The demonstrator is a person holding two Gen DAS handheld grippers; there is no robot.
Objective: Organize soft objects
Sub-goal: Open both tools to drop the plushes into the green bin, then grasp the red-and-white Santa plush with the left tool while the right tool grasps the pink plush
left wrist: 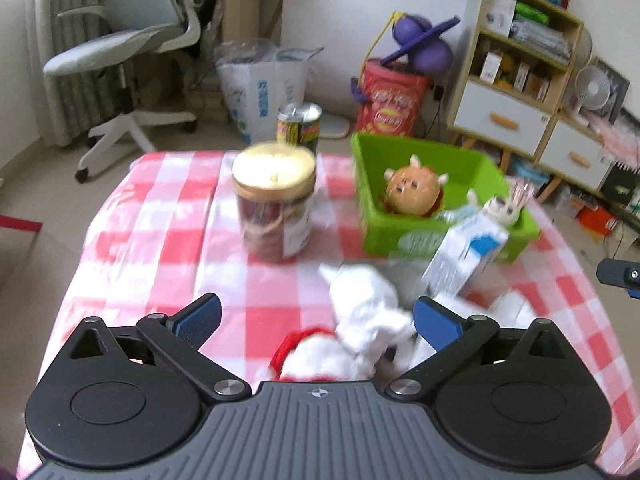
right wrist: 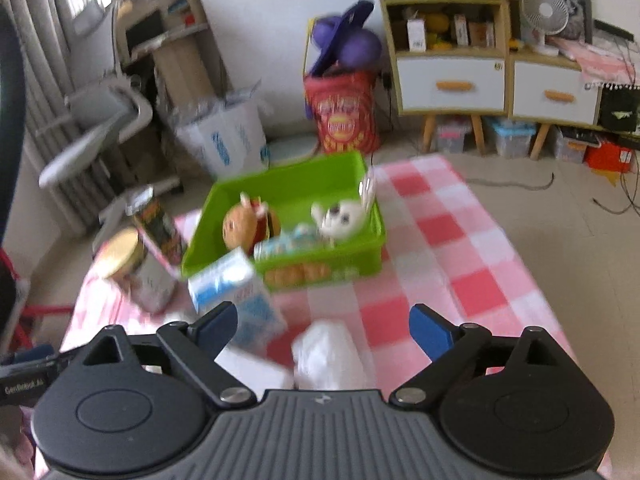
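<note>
Green bin (left wrist: pixel 372 232) is already holding the burger plush (left wrist: pixel 414 192) and bunny plush (left wrist: pixel 506 206). White fluffy plush (left wrist: pixel 360 320) is lying on the near surface (left wrist: pixel 140 240), between your left gripper's (left wrist: pixel 316 316) spread fingers, ungrasped. Right gripper (right wrist: pixel 324 326) is hovering released over crumpled white stuff (right wrist: pixel 328 356). Rigid jar (left wrist: pixel 276 204), can (left wrist: pixel 300 124) and carton (left wrist: pixel 464 256) are standing outside.

Checkered table (left wrist: pixel 160 248) with green bin (left wrist: pixel 400 236), jar (left wrist: pixel 276 204), carton (left wrist: pixel 464 256)

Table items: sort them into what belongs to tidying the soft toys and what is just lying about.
Belongs to the job:
green bin
burger toy
rabbit toy
white plush toy

Just lying about:
jar
can
milk carton
</note>
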